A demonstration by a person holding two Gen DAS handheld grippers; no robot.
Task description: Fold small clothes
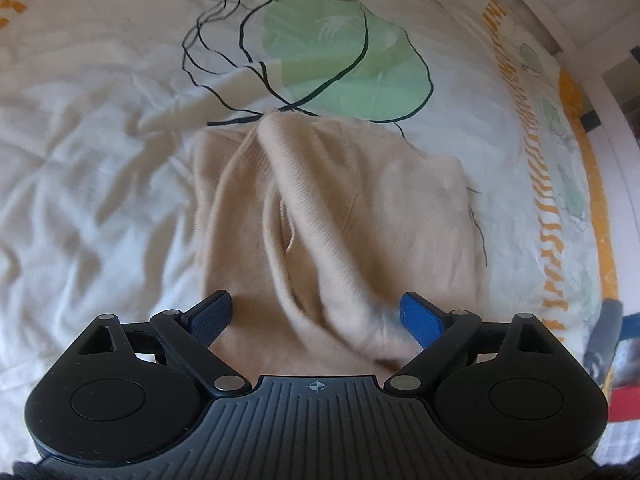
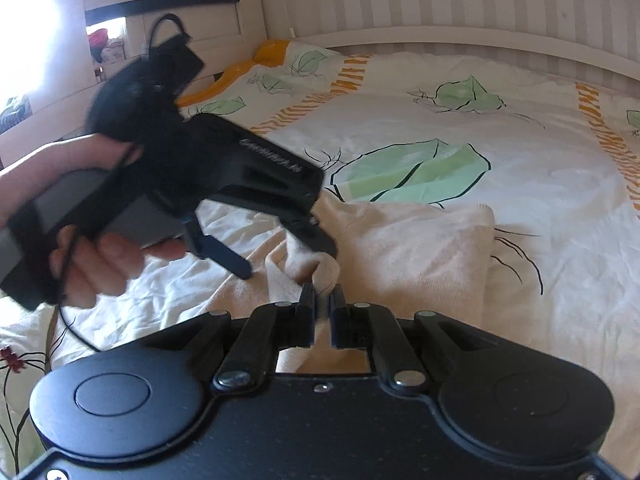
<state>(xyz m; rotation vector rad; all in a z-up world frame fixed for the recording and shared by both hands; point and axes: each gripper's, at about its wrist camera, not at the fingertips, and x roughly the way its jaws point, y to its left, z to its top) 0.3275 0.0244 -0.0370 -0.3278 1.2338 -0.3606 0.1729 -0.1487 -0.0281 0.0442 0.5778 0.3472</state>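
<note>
A beige knit garment (image 1: 336,216) lies rumpled on a bed. In the left wrist view a raised fold of it runs from the far edge down toward my left gripper (image 1: 320,312), which hangs open above the near part with blue pads (image 1: 420,316) wide apart and nothing pinched. In the right wrist view my right gripper (image 2: 322,300) is shut on a bunched edge of the beige garment (image 2: 400,252), lifting it slightly. The left gripper (image 2: 288,248) also shows there, held by a hand (image 2: 100,264), tilted down over the cloth.
The bed is covered by a white duvet (image 2: 420,112) with green leaf prints and orange stripes. A white headboard (image 2: 440,40) and striped wall stand behind. A cable (image 2: 76,328) trails from the left tool. Coloured items (image 1: 612,344) lie at the bed's right edge.
</note>
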